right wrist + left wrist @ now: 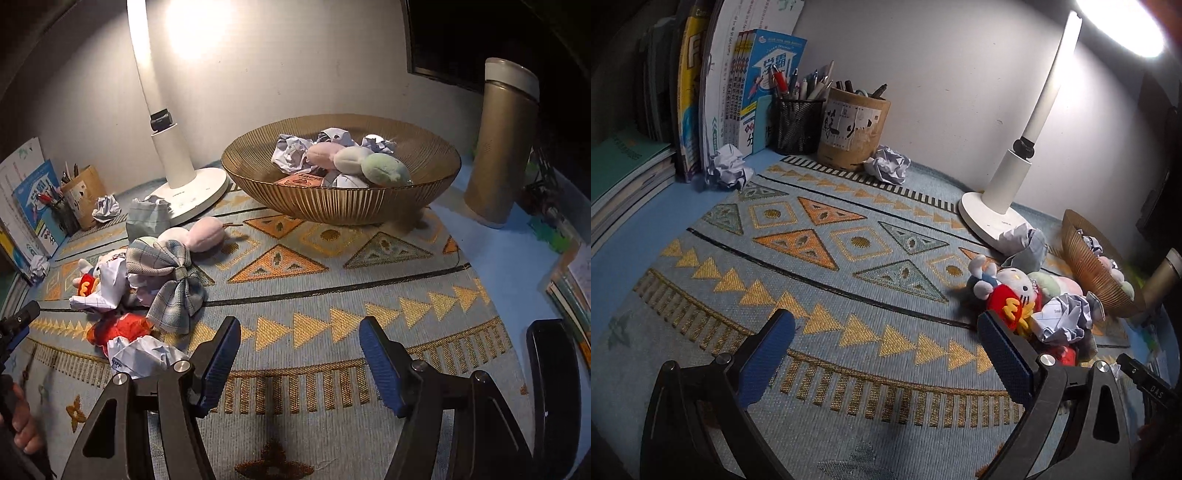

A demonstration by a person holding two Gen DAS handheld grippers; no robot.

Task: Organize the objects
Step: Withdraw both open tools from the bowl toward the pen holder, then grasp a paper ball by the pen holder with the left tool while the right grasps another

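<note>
In the left wrist view, the left hand-held gripper [886,354] hangs over the patterned woven mat [827,295] on the counter with its blue-padded jaws spread wide and nothing between them. The loose heap lies at about two o'clock from it: a white plush kitten in a red outfit [1008,291] sits just beyond the right-hand jaw, touching a crumpled white paper ball [1063,317], and the ribbed golden wire bowl [1097,273] stands behind them at three o'clock. In the right wrist view, the right hand-held gripper [299,354] is likewise agape and empty. Here the heap sits at ten o'clock: a nearer crumpled paper wad [144,356] lies just beside the left-hand jaw, with a grey plaid fabric bow [170,280] behind it, its long axis running roughly from ten to four o'clock. The bowl [340,201], already holding paper and plush dumplings, stands at twelve o'clock. The right hand-held gripper looks nearer that wad, so a short leftward reach likely comes next.
</note>
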